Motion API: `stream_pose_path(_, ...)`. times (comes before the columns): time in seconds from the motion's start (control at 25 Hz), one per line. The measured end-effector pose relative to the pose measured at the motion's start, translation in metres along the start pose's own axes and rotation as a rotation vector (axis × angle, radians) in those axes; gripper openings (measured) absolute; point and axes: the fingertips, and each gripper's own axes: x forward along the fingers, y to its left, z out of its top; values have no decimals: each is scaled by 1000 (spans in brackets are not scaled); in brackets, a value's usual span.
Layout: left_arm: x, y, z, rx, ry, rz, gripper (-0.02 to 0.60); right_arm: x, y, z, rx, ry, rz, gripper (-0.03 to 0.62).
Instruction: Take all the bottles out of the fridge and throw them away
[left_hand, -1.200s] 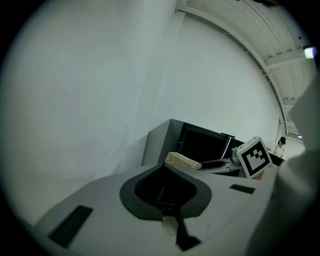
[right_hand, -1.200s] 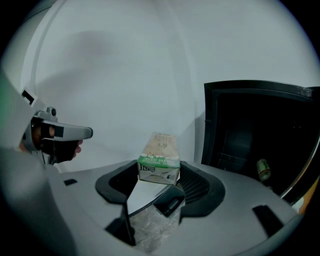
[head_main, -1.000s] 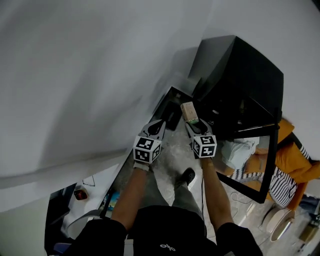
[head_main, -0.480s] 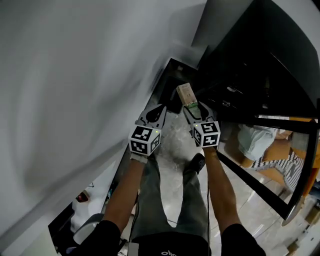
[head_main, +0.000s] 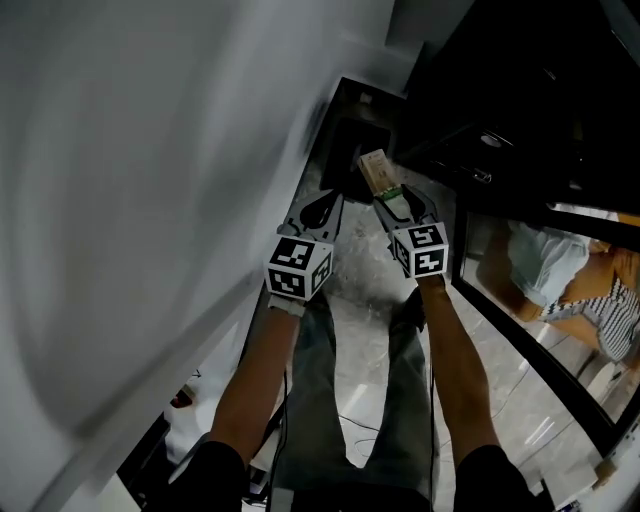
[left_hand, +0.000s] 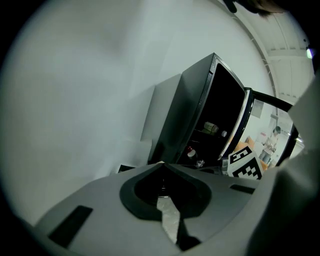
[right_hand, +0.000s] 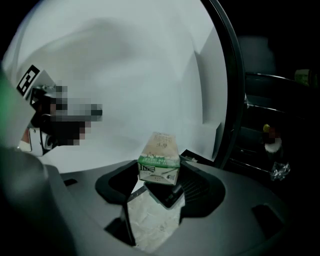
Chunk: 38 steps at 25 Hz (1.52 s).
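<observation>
My right gripper (head_main: 388, 196) is shut on a small beige carton (head_main: 373, 169) with a green band, held in the air in front of me. In the right gripper view the carton (right_hand: 159, 152) stands upright between the jaws of the gripper (right_hand: 159, 169). My left gripper (head_main: 321, 206) hangs just to its left, shut and empty; its tips (left_hand: 162, 163) meet. The black fridge (head_main: 520, 90) stands open to the right. On its shelves I see a lying bottle (left_hand: 210, 128) and a red-capped bottle (left_hand: 191, 152).
A dark open container (head_main: 348, 148) sits on the floor against the white wall (head_main: 150, 180), just beyond the carton. The fridge's glass door (head_main: 540, 340) swings out at the right, with a person in orange and stripes (head_main: 600, 290) behind it. My own legs stand on the marbled floor (head_main: 360, 340).
Both grippers have moved forward towards the dark container by the wall, the carton still in the right one. The fridge now fills more of the upper right.
</observation>
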Motion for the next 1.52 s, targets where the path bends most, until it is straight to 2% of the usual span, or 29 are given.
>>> stream_pose_path(0.24,-5,10,-8,-1,13,2,3,19,2,-7,-1,22,0,269)
stream_pose_path(0.4,-10,19,-4,-15,1,6,3,37,0,-6,46,14,2,270)
stream_pose_path(0.48,-12,23,-4,-18,1,10,3,51,0,-22,75,60,16,321)
stream_pose_path(0.56,-15,24,-7,-13,7,8,3,54,2,-40,80,104,18,339)
stream_pose_path(0.8,-26,22,-12,-7,18,10,3,24,16,-64,102,109,6,337)
stream_pose_path(1.0,-41,6,1,-5,18,10,3,-16,25,-41,114,54,-9,334)
stream_pose_path(1.08,-48,-3,15,0,11,5,3,-36,26,-15,111,11,-25,300)
stream_pose_path(1.44,-119,-70,116,10,-25,-46,3,-164,45,120,174,-148,-149,35)
stream_pose_path(1.52,-133,-86,143,13,-41,-62,3,-196,49,147,187,-181,-178,9)
